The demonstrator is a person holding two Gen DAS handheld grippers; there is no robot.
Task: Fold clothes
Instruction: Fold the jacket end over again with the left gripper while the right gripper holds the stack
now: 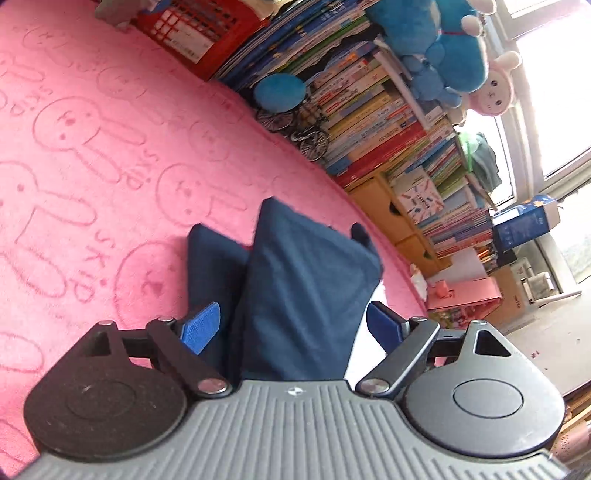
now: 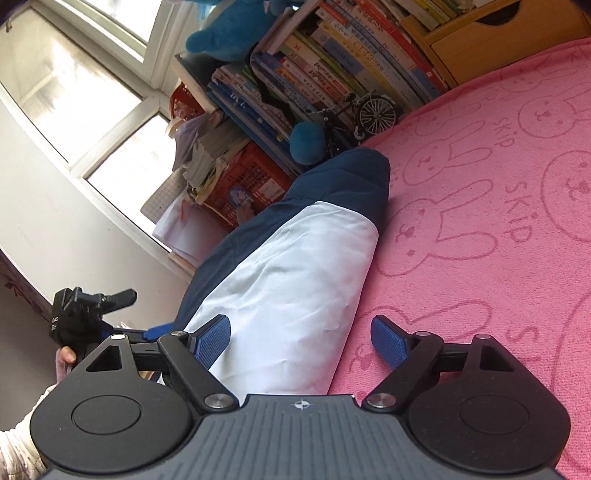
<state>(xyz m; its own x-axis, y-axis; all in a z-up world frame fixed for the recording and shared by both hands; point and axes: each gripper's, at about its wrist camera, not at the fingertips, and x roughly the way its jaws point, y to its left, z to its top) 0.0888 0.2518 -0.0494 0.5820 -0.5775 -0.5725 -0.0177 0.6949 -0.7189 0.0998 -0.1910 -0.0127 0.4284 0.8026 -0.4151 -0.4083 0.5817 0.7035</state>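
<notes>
Clothing lies folded on a pink blanket (image 1: 92, 155) printed with rabbits: a navy and white garment (image 1: 303, 280) resting as a thick bundle. In the left wrist view its navy layers rise in peaks between the fingers (image 1: 201, 326) of the left gripper (image 1: 291, 328), which stand wide apart; the cloth sits in the gap but the blue pads do not press on it. In the right wrist view the same garment shows a white panel near the camera and a navy end farther off. The right gripper (image 2: 301, 341) also has its fingers spread wide, the left pad over the white panel's edge and the right pad over bare blanket, gripping nothing. At the left edge of that view the other gripper is seen beside the garment, held in a person's hand (image 2: 66, 356). Along the far side of the blanket stand stacked books (image 1: 388, 122), a red crate (image 1: 192, 33), a small model bicycle (image 2: 369, 110) and blue plush toys (image 1: 439, 48), with windows beyond.
</notes>
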